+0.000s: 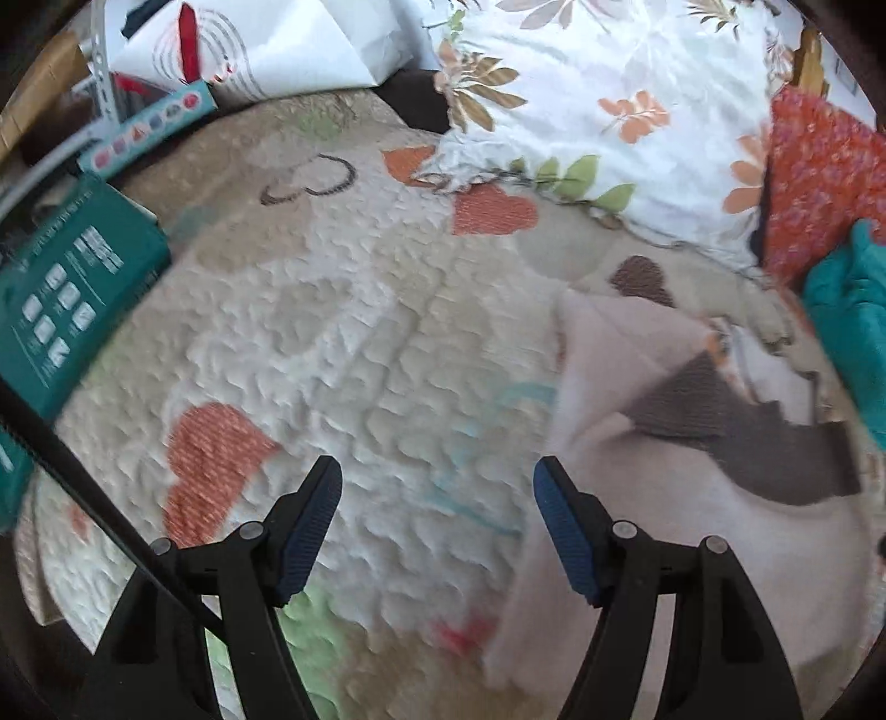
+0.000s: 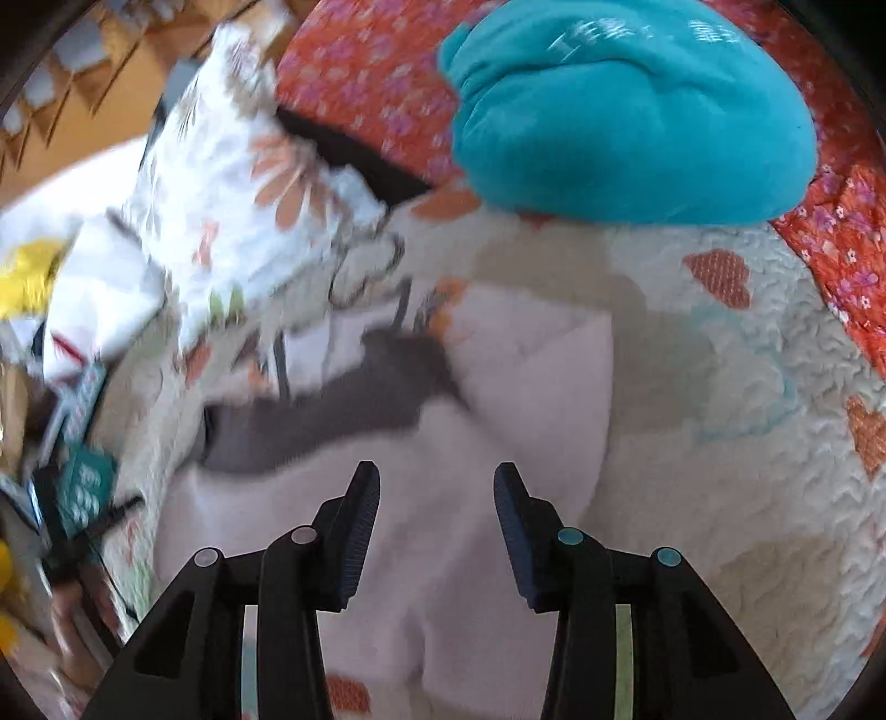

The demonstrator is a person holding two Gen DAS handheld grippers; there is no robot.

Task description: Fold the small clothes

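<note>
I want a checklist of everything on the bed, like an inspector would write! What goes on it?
Surface: quilted bedspread with orange hearts, wrinkled.
Job's things: pale pink garment with a dark grey part, lying flat and partly folded on the bedspread.
Clutter: teal fleece bundle on an orange flowered cloth; floral pillow; teal box; white paper bag.
Grippers: left gripper open over bare bedspread, beside the garment's edge; right gripper open above the garment, nothing between its fingers.
Cables: dark cable running past the left gripper.
Surroundings: blurred cardboard boxes; otherwise nothing seen.
</note>
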